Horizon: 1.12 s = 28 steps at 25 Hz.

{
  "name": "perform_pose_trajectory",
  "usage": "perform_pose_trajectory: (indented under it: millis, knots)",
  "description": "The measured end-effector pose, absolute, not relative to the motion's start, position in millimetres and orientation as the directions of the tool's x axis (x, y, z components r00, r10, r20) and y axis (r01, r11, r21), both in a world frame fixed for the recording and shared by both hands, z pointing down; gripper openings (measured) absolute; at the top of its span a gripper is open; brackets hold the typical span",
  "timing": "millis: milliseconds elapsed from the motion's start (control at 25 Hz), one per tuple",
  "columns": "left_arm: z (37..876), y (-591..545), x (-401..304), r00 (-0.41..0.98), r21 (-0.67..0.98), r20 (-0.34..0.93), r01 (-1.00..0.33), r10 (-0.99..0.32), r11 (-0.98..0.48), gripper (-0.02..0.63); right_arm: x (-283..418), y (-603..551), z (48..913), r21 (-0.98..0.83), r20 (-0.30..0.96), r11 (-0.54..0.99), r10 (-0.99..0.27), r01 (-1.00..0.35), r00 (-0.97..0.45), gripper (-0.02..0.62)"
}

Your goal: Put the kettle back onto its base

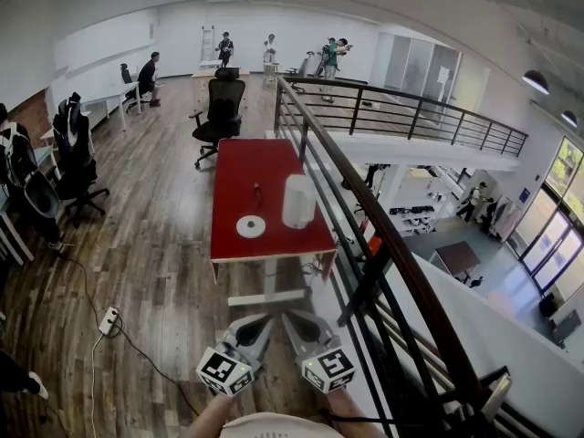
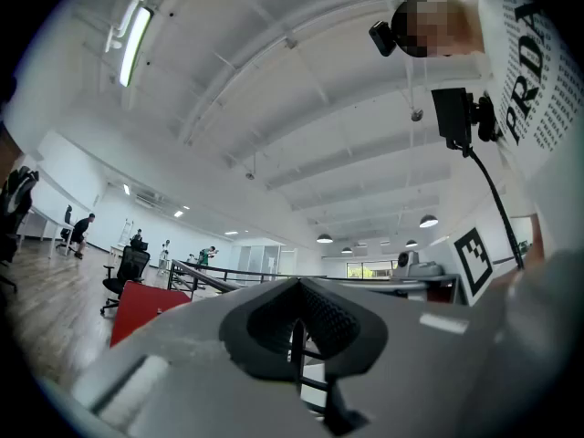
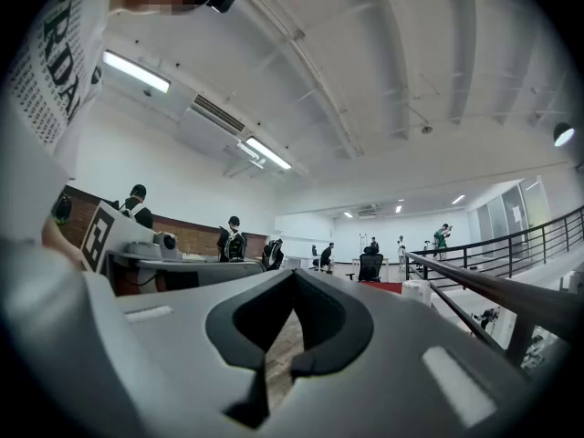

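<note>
**Jaws together on both grippers, nothing held: kettle not yet reached**

1. Left gripper (image 2: 297,283): jaws closed tip to tip, nothing between them. It sits low in the head view, close to your body and beside its partner.
2. Right gripper (image 3: 294,276): jaws likewise pressed together and empty, pointing roughly level toward the far room.
3. Tall white cylindrical kettle (image 1: 298,201): upright on the red rectangular desk (image 1: 239,167), near the edge on the railing side. It is off its base and well apart from both grippers.
4. Flat white round base (image 1: 251,226): lies on the same desk, just beside the kettle and toward the desk's near edge. Nothing rests on it.
5. Small dark object (image 1: 256,191): stands on the desk behind the base. You cannot tell what it is at this range.
6. Dark metal railing (image 1: 365,199): runs along the desk's right side.
7. Wooden plank floor (image 1: 155,245): lies between you and the desk.

Step in hand, as judged: the approach; no grasp has begun.

Next move calls for: walk up to the desk and part the jaws of one gripper. The right looks the nearer side to the kettle. Close on the kettle's body or handle, lift it clear, and set it down centred on the round base, keeping it upright.
</note>
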State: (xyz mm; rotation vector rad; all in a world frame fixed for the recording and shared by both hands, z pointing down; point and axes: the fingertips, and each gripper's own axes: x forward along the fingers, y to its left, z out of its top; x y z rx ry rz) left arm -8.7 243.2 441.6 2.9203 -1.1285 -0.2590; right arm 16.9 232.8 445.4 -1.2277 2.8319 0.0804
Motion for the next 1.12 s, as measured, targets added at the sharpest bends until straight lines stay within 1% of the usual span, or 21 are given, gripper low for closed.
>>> perform_pose_trajectory:
  millis: [840,1120]
  knots:
    - [451,241,-6,0.741,0.079,-0.156,-0.65,-0.653,-0.756,-0.009,13,235,450,0.045,-0.032,0.694,-0.718,-0.719,-0.695,0.003]
    - [453,244,-15,0.742,0.094,-0.152,-0.646,-0.652,-0.757,-0.009,-1,237,456,0.037,-0.008,0.7,-0.713,-0.713,-0.701,0.003]
